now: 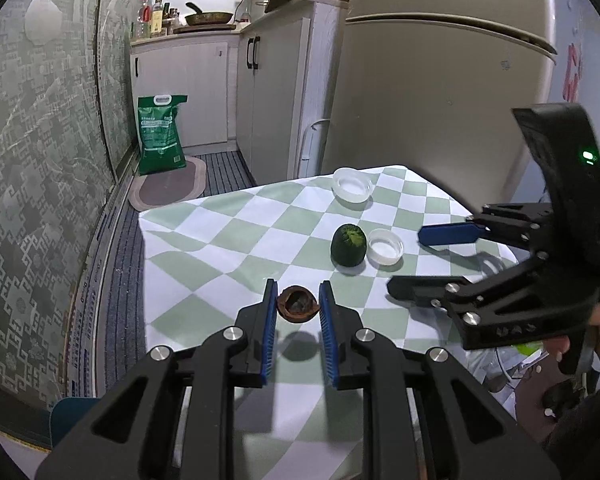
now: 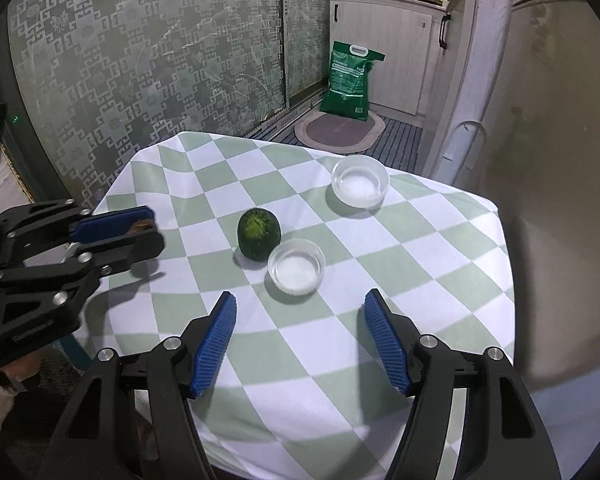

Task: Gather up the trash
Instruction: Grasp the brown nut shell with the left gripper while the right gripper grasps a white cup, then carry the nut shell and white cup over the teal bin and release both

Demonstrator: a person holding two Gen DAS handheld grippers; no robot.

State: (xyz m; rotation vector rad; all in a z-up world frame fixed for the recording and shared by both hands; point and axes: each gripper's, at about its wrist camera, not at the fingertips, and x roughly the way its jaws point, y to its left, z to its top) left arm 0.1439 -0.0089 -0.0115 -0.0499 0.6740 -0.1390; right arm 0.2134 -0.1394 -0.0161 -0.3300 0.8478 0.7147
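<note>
A brown walnut shell half point(image 1: 298, 305) is pinched between the blue pads of my left gripper point(image 1: 298, 300), lifted a little above the checked tablecloth point(image 1: 220, 248) with its shadow beneath. In the right wrist view the left gripper point(image 2: 142, 232) shows at the left edge of the table, a brown bit point(image 2: 142, 224) between its tips. A dark green round fruit point(image 1: 348, 246) point(image 2: 258, 234) stands mid-table, touching a small clear cup point(image 1: 385, 246) point(image 2: 296, 266). My right gripper point(image 2: 300, 296) point(image 1: 408, 264) hovers open just short of that cup, nothing between its fingers.
A larger clear bowl point(image 2: 360, 180) point(image 1: 352, 186) sits near the table's far edge. Beyond are a fridge point(image 1: 440, 100), white cabinets point(image 1: 268, 92), a green sack point(image 1: 160, 136) on a floor mat, and a patterned sliding door point(image 2: 148, 60).
</note>
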